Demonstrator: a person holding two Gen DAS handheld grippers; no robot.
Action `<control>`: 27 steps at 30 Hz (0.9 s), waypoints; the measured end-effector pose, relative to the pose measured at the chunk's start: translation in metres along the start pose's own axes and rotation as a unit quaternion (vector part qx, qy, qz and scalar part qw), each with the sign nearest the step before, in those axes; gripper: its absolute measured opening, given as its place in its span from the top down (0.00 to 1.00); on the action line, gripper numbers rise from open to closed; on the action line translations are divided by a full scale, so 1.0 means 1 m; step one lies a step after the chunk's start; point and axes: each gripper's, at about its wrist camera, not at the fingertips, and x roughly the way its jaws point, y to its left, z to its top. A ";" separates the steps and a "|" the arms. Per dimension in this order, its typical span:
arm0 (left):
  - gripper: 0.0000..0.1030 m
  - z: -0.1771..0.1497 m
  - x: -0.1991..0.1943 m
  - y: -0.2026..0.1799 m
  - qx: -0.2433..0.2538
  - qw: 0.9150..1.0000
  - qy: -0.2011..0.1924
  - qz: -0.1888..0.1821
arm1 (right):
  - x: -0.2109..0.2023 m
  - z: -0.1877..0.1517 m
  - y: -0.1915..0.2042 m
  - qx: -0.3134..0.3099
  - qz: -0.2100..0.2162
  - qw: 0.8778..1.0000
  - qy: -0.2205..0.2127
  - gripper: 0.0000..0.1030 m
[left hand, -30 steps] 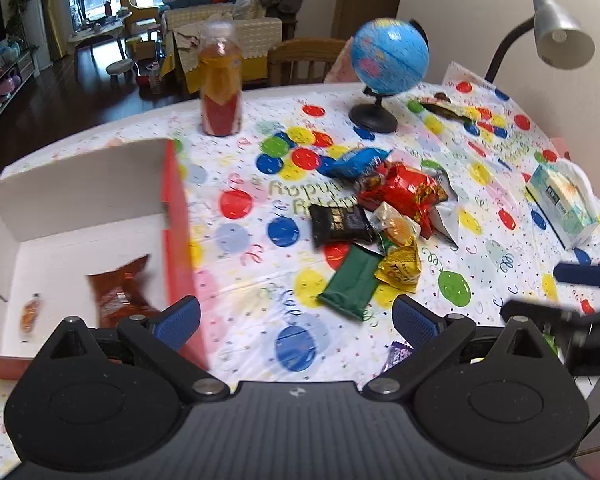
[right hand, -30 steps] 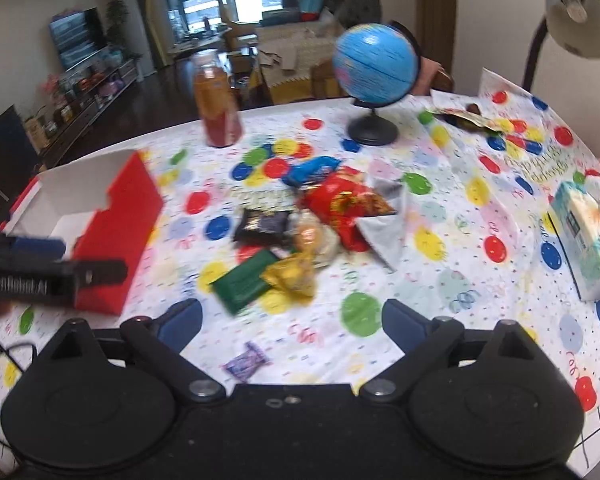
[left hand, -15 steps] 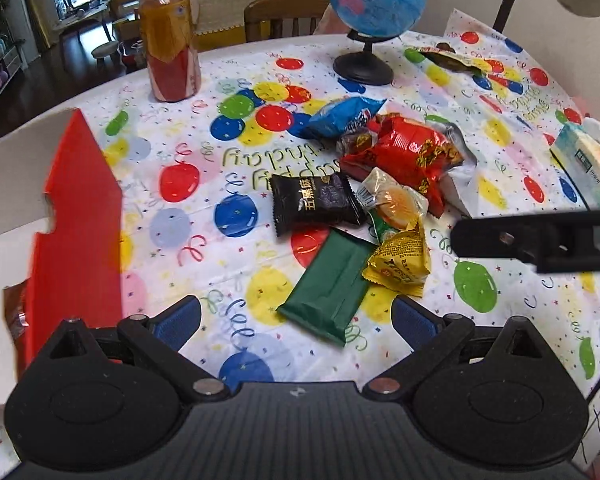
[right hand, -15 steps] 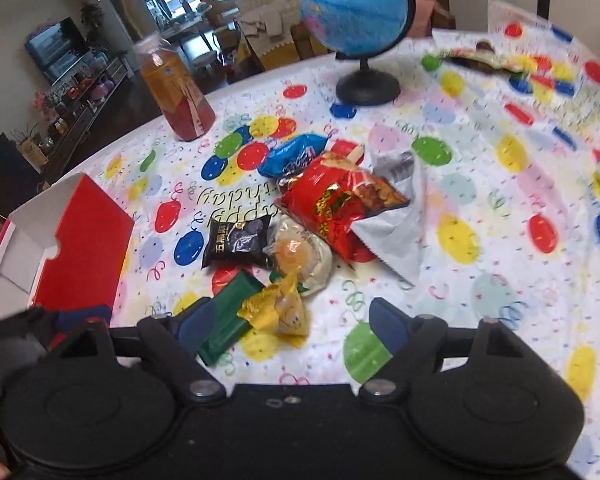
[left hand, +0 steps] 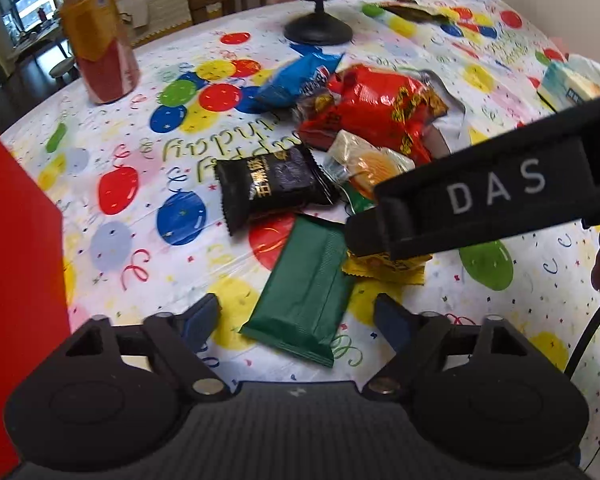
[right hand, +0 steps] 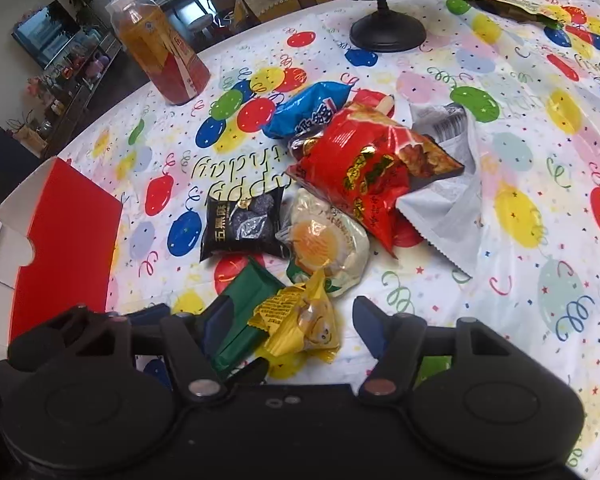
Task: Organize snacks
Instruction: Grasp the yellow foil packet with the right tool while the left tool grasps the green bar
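Both hand-held grippers, left [left hand: 296, 314] and right [right hand: 288, 320], hover wide open and empty, the flat green foil packet [left hand: 306, 284] between the left's fingers, the crinkled yellow wrapper [right hand: 300, 324] between the right's, seemingly lined up for grasping.

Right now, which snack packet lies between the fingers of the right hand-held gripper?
The small yellow packet; it lies between the open fingers of the right hand-held gripper. The green packet lies beside it, toward the left finger.

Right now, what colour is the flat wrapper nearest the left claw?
Dark green; the flat wrapper shows best in the left wrist view, lying between the open left claw tips.
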 end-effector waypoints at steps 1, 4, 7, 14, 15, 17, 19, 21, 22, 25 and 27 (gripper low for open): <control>0.26 0.001 0.003 0.000 0.001 1.000 0.004 0.000 | 0.002 0.000 0.001 -0.001 -0.002 1.000 0.003 0.38; 0.29 0.002 0.007 0.001 0.003 1.000 0.004 -0.003 | 0.007 0.000 0.000 0.001 -0.004 1.000 0.009 0.43; 0.34 0.003 0.008 -0.001 0.013 1.000 -0.001 -0.009 | 0.010 -0.001 -0.002 0.010 0.000 1.000 0.012 0.50; 0.55 0.003 0.004 -0.005 0.021 1.000 -0.007 -0.018 | 0.007 -0.005 -0.007 0.022 0.003 1.000 0.011 0.62; 0.55 0.003 0.004 -0.004 0.021 1.000 -0.007 -0.017 | 0.006 -0.005 -0.007 0.022 0.003 1.000 0.011 0.63; 0.55 0.002 0.003 -0.004 0.017 1.000 -0.006 -0.013 | 0.003 -0.007 -0.007 0.023 0.004 1.000 0.008 0.63; 0.55 0.001 0.001 -0.001 0.005 1.000 -0.004 -0.012 | -0.002 -0.009 -0.006 0.022 0.003 1.000 0.005 0.64; 0.55 0.000 -0.002 0.003 -0.010 1.000 -0.003 -0.015 | -0.008 -0.012 -0.004 0.021 0.004 1.000 0.002 0.64; 0.55 -0.001 -0.004 0.005 -0.017 1.000 -0.003 -0.015 | -0.011 -0.013 -0.003 0.020 0.004 1.000 0.000 0.64; 0.56 -0.004 -0.014 0.011 -0.037 0.999 -0.006 -0.017 | -0.022 -0.017 0.001 0.013 0.002 1.000 -0.001 0.64; 0.56 -0.006 -0.023 0.014 -0.046 0.999 -0.009 -0.019 | -0.031 -0.019 0.005 0.005 -0.001 1.000 -0.003 0.64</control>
